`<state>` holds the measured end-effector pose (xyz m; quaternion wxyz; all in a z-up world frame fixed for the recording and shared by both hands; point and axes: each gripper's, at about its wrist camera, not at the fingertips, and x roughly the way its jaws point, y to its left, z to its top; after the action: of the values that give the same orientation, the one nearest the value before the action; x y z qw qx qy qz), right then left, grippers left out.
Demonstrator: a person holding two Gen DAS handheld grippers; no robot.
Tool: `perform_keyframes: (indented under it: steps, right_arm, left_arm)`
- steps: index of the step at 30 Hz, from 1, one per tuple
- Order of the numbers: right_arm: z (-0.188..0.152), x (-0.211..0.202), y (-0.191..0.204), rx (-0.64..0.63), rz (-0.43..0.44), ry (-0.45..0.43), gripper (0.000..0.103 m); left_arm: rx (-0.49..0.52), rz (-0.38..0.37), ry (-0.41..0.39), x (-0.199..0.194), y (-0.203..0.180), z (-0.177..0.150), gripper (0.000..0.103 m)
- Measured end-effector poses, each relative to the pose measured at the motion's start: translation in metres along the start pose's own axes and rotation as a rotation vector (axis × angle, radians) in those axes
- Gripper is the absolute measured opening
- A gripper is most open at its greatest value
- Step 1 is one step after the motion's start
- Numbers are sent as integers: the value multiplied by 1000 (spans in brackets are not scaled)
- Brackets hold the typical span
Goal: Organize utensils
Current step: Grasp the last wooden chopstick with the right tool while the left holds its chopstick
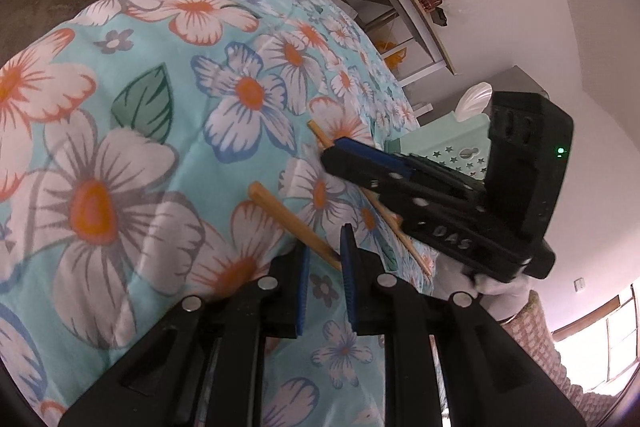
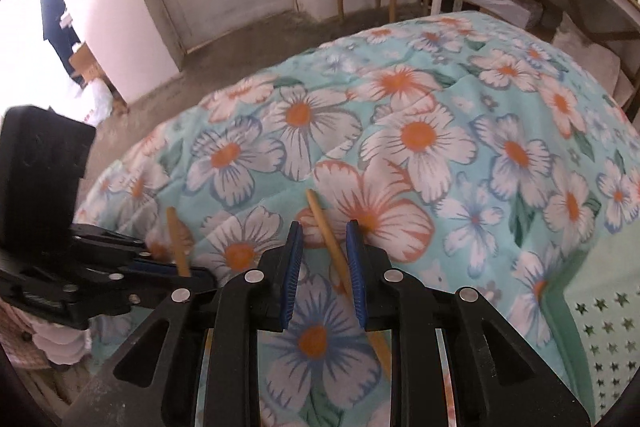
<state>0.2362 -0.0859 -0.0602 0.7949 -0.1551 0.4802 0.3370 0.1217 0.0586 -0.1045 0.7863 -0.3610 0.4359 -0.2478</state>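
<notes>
Floral quilt (image 2: 440,131) covers the whole work surface; what's under it is hidden. Mint bin (image 2: 600,339) with star cutouts sits at the quilt's edge, cropped by the frame in the right view and mostly behind the right tool in the left view.

Left tool (image 1: 325,259): narrow gap. One chopstick (image 1: 288,217) runs into it, touching the right pad; its lower end is lost behind the fingers. Can't tell if both pads pinch it.

Right tool (image 2: 322,255): part open. Second chopstick (image 2: 332,247) lies on the quilt between the pads, slanted, against the right pad, clear of the left pad. Its lower end is cut off by the tool body.

Motion blur softens the left tool in the right view. A gloved hand behind the right tool is barely visible.
</notes>
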Motion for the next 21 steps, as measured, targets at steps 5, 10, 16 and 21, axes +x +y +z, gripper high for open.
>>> perform_keyframes:
  steps: [5,10,16,21]
  right_arm:
    - [1,-1,3,-4,-40,-19,10]
    - [0,-30,-4,32,-89,-95,4]
    - [-14,-109,-20,134,-156,-279,4]
    - [-46,-183,-26,224,-258,-442,4]
  left_arm:
    - [1,5,-5,-2,0,-2,15]
    - [-4,11,-7,-3,-1,-3,15]
    - [-29,27,3,-2,-1,-1,15]
    - [-30,54,2,1,-5,2,16]
